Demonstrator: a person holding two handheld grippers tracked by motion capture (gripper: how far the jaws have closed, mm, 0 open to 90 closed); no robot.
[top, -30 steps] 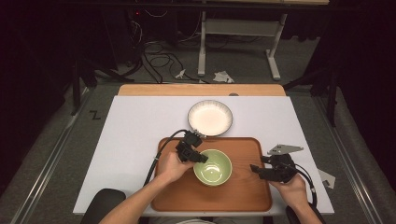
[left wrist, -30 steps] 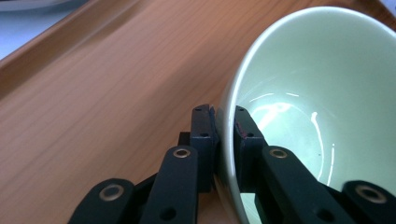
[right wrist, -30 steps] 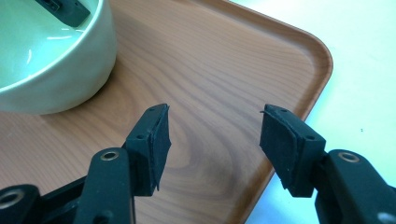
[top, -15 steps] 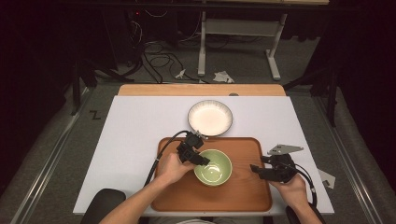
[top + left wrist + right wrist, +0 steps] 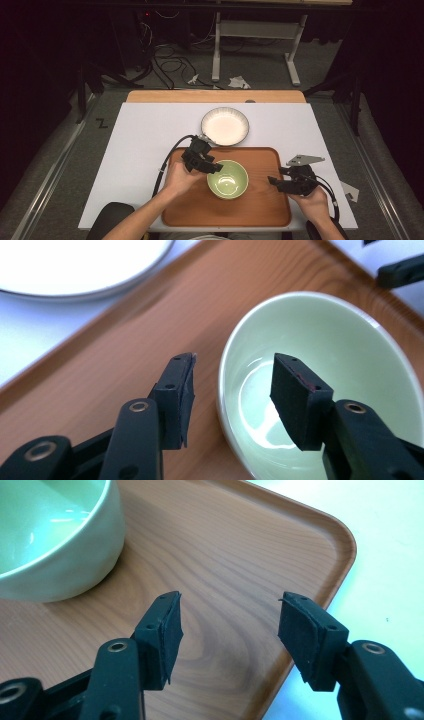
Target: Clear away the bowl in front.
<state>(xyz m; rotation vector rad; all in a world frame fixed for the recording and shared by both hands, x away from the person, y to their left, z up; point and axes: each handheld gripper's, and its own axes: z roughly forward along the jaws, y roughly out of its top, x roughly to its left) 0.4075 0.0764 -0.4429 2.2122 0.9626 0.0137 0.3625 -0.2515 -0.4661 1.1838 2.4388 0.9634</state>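
Observation:
A pale green bowl (image 5: 228, 179) stands empty and upright on the wooden tray (image 5: 260, 205). My left gripper (image 5: 215, 167) hovers at its left rim. In the left gripper view the jaws have just been opening: my left gripper (image 5: 235, 385) has one pad outside the green bowl (image 5: 325, 355) and one above its inside, with the rim between them untouched. My right gripper (image 5: 272, 181) rests low over the tray's right part, open. In the right gripper view nothing lies between the pads of my right gripper (image 5: 230, 625), and the green bowl (image 5: 50, 540) is off to its left.
A white bowl (image 5: 225, 126) sits on the white tabletop (image 5: 145, 135) just beyond the tray's far edge. Bare tray (image 5: 225, 555) lies under the right gripper, with the tray's rounded corner and the white tabletop (image 5: 390, 580) just past it. A cable trails from each gripper.
The left gripper's jaws have spread apart at the green bowl's rim and the hand has lifted slightly. The bowl and the right gripper stay where they were.

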